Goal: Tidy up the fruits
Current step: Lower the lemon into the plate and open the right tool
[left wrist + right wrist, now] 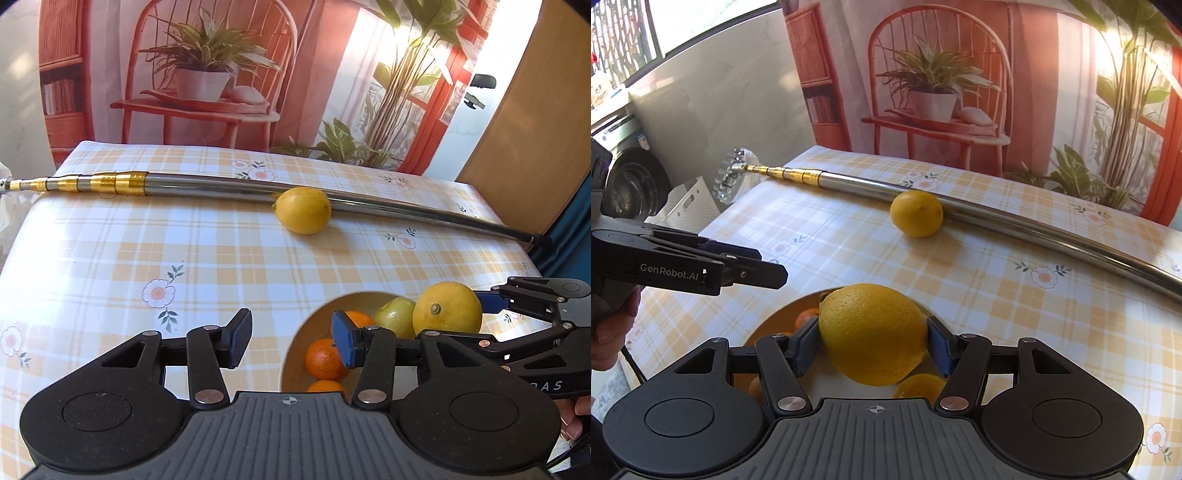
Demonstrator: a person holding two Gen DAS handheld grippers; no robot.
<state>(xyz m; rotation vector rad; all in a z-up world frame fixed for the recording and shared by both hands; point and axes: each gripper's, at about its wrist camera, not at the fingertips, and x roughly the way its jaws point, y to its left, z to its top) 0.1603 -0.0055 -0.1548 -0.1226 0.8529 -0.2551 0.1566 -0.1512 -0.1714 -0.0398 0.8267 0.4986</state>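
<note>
While our right gripper point(871, 341) clamps a lemon point(873, 334) over the bowl point(295, 347), our left gripper point(291, 338) hangs wide open, empty.

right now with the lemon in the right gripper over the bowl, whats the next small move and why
Probably lower the right gripper a little and open it. It is shut on a lemon above the bowl, which already holds oranges. The left gripper is open and empty. A second lemon waits by the metal pole.
</note>
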